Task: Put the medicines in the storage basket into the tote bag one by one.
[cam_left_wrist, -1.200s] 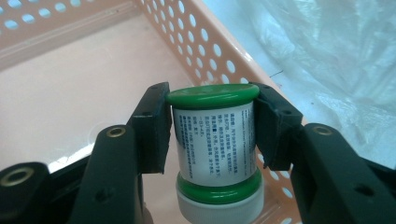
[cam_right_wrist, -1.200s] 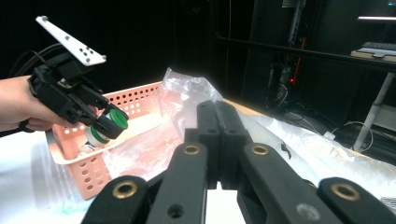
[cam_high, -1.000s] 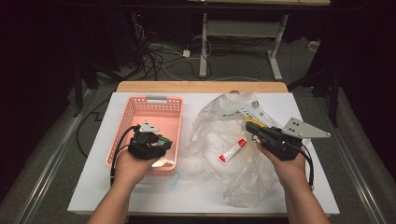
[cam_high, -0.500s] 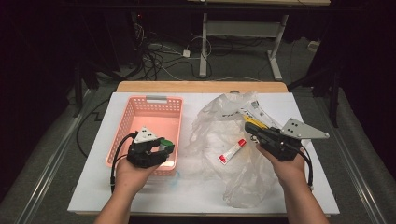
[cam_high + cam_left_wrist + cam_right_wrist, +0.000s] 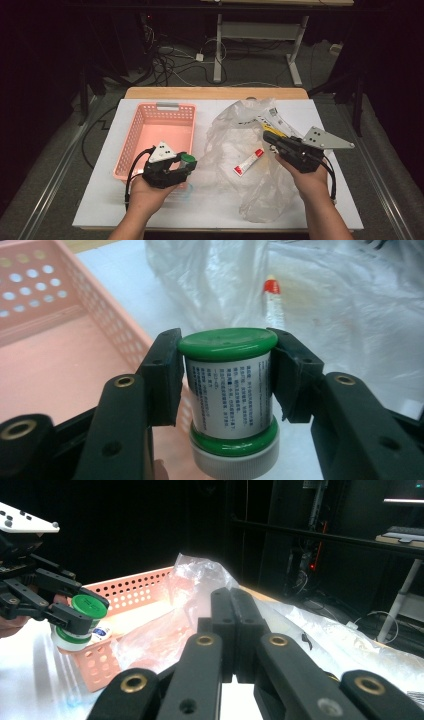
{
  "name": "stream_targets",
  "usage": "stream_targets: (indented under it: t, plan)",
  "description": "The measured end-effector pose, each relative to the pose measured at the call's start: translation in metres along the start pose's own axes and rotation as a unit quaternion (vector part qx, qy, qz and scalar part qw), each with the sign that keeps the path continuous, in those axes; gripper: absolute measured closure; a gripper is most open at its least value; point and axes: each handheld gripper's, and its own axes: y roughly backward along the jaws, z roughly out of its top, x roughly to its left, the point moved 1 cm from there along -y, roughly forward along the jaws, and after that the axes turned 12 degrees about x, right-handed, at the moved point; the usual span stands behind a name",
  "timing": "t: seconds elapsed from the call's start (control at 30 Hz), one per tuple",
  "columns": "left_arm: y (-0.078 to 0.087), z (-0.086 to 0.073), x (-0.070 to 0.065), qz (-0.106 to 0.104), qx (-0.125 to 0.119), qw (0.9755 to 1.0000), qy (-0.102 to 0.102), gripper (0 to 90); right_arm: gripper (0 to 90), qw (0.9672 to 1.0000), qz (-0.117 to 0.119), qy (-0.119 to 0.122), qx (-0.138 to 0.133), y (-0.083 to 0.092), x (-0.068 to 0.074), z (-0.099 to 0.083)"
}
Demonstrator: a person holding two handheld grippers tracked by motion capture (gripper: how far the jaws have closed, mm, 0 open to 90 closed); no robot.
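We grip green-capped jar (image 5: 227,390) in left gripper (image 5: 181,164), jaws half closed on it, just above near-right corner of pink basket (image 5: 131,140). Right gripper (image 5: 270,136) right of basket, jaws pressed together, empty, over plastic bag (image 5: 235,145).

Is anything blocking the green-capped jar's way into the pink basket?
Nothing visible does. The left gripper holds the jar above the near right corner of the pink basket, whose floor looks bare.
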Motion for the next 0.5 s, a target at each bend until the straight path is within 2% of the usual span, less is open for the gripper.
stream_targets:
  t: [0.27, 0.5]
  plan:
    - [-0.001, 0.003, -0.016, -0.011, -0.005, 0.9997, -0.02, 50.3, 90.0, 1.0, 0.002, 0.004, 0.001, -0.001, 0.002, 0.001]
    - [-0.009, 0.006, -0.035, -0.03, 0.0, 0.9988, -0.04, 50.3, 90.0, 1.0, 0.002, 0.004, 0.0, -0.001, 0.002, 0.001]
